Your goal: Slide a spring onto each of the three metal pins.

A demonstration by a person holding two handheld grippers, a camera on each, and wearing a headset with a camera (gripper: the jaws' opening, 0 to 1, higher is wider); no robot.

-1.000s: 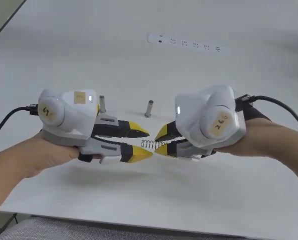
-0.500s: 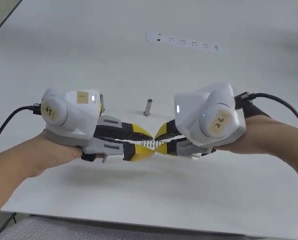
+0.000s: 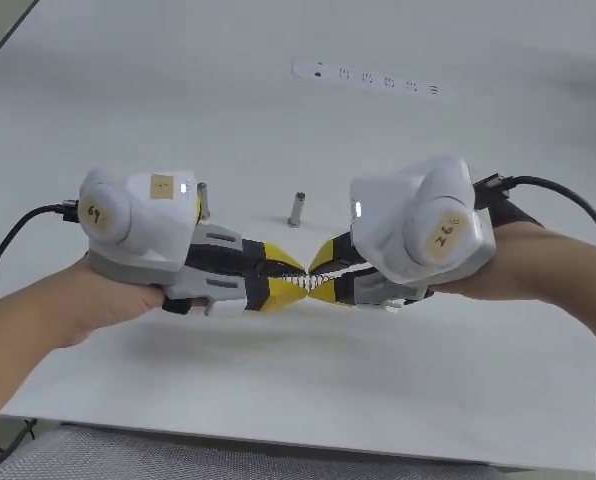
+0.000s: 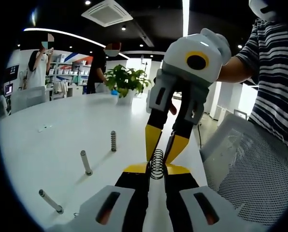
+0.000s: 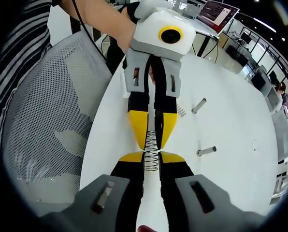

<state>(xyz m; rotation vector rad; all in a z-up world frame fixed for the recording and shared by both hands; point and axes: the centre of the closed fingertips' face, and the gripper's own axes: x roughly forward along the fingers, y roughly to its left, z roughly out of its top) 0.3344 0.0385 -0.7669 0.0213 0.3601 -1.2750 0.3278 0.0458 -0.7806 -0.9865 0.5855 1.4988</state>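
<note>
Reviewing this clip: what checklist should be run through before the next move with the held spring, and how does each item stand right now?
1. Grip of left claw on spring: ok, shut.
2. Grip of right claw on the same spring: ok, shut.
3. Free pin upright: ok, near pin and middle pin are bare.
4. Far pin loaded: ok.
5. Held spring upright over a pin: not ok, horizontal, away from the pins.
6. Spring undistorted: cannot tell.

One spring (image 4: 157, 163) pinched by left claw (image 4: 156, 169) and right claw (image 4: 161, 154), tip to tip.
</note>
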